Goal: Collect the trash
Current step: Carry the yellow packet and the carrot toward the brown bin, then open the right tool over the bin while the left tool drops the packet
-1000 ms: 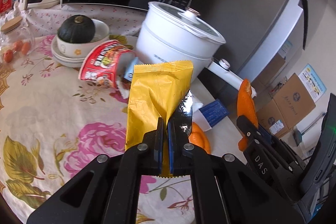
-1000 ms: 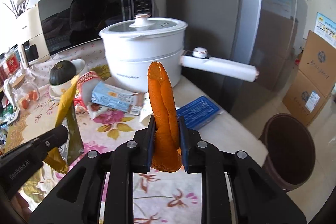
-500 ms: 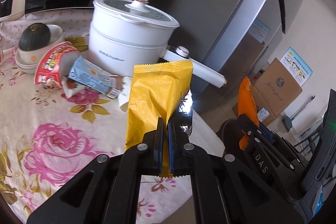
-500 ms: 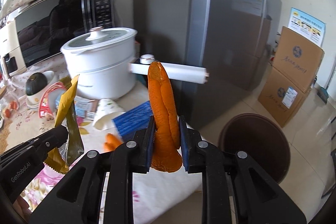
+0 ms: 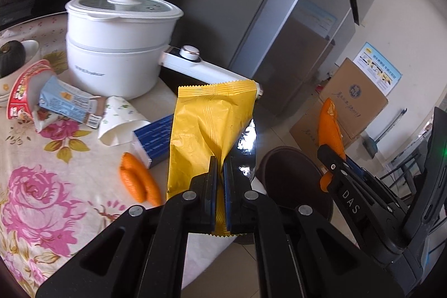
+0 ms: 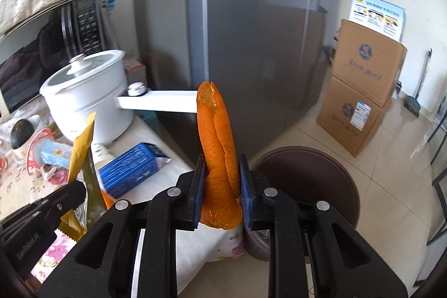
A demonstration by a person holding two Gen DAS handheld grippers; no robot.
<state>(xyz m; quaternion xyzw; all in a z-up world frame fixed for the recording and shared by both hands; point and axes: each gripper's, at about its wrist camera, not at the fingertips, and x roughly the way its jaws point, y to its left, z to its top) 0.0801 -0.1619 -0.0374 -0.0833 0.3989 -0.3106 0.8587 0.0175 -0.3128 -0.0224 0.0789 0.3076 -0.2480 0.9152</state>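
My left gripper (image 5: pixel 220 172) is shut on a yellow snack wrapper (image 5: pixel 206 127) and holds it upright over the table's right edge. My right gripper (image 6: pixel 220 172) is shut on a long orange peel (image 6: pixel 216 141), held upright near the rim of a dark brown trash bin (image 6: pixel 313 178) on the floor. The bin also shows in the left wrist view (image 5: pixel 290 178), below and right of the wrapper. The peel shows there too (image 5: pixel 329 130). The wrapper appears edge-on in the right wrist view (image 6: pixel 83 147).
On the floral tablecloth (image 5: pixel 42 186) lie more orange peel (image 5: pixel 138 180), a blue box (image 5: pixel 152 138), a crumpled paper cup (image 5: pixel 117 122), a milk carton (image 5: pixel 67 102) and a red noodle cup (image 5: pixel 25 85). A white pot (image 5: pixel 120 46) stands behind. Cardboard boxes (image 6: pixel 360 97) stand by the fridge (image 6: pixel 251 32).
Both grippers have swung right, away from the table's middle toward its edge and the trash bin, each still holding its piece. The bin now shows larger and closer.
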